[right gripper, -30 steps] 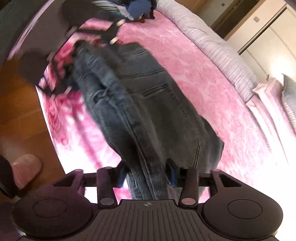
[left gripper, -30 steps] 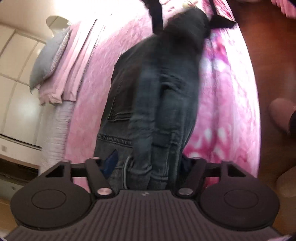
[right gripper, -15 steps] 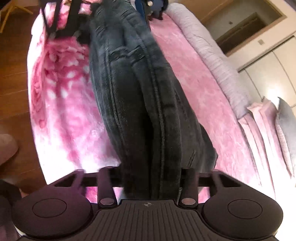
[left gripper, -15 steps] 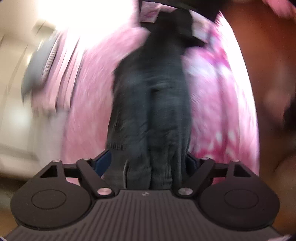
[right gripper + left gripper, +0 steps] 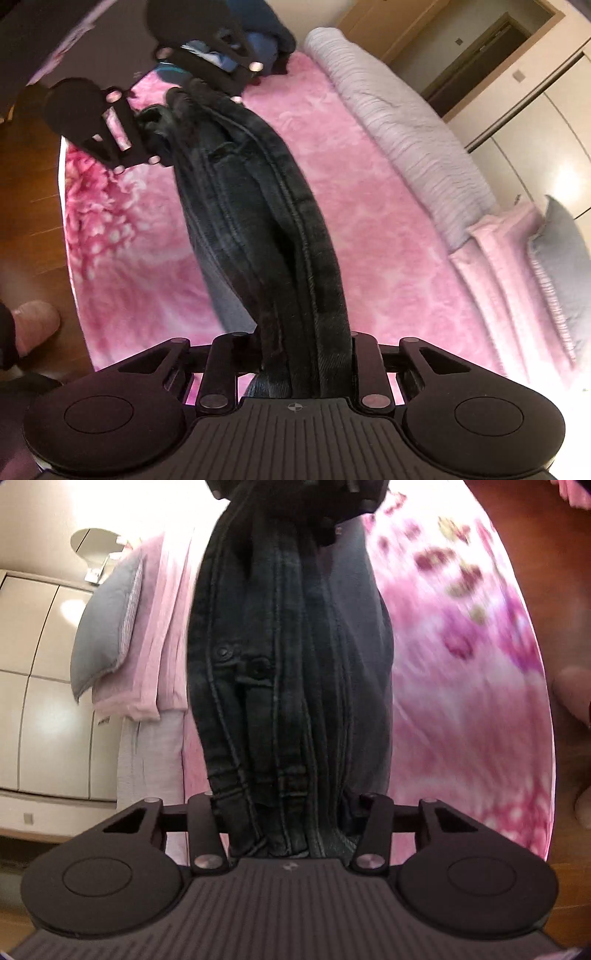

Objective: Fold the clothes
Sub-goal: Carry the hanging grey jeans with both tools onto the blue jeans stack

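Right wrist view shows a bed under a pink floral blanket, grey-and-pink pillows at its head end, other clothes piled at its foot end. Dark denim jeans hang bunched above the blanket's middle, stretched between both tools. The right gripper is clamped on one end, the left gripper on the other

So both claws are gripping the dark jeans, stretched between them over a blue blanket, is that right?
Not quite: the blanket is pink, not blue, as the right wrist view shows. The rest holds: the left claw and right claw each grip the dark jeans, stretched between them.
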{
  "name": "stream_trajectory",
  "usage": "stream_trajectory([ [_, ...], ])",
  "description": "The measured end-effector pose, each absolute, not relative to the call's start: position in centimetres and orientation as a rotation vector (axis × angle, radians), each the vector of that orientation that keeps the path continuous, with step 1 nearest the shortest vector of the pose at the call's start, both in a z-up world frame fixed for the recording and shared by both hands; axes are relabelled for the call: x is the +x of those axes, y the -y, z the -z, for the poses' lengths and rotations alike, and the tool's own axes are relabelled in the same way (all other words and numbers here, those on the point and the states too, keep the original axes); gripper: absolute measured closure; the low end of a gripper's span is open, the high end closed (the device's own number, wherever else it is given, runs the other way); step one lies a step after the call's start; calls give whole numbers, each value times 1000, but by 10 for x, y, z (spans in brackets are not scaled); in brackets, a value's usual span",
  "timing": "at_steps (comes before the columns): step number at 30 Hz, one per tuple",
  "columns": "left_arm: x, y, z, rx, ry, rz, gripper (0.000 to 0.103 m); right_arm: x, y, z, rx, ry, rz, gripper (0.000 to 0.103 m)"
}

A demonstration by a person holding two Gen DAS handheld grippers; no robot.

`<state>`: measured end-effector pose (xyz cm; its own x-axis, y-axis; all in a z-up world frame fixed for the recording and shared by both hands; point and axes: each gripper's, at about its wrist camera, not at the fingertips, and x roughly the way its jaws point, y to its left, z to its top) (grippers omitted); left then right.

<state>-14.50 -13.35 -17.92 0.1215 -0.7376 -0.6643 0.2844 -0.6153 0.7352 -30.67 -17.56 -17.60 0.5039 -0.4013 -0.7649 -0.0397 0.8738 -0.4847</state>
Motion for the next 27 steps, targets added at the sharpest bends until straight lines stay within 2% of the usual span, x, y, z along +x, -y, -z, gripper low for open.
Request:
stream_trajectory([
  [7, -186, 175, 124, 1531, 587, 1749, 60, -348, 206, 115, -440, -1063, 367, 80],
  [15, -261, 223, 96, 1418, 894, 1961, 60, -419, 221, 74, -344, -1153, 652, 79],
  [22, -371, 270, 73, 1291, 1175, 2130, 60, -518, 240, 46, -236, -1231, 913, 79],
  [27, -478, 323, 61, 1190, 1332, 2166, 59, -607, 276, 28, -204, -1245, 1074, 79],
])
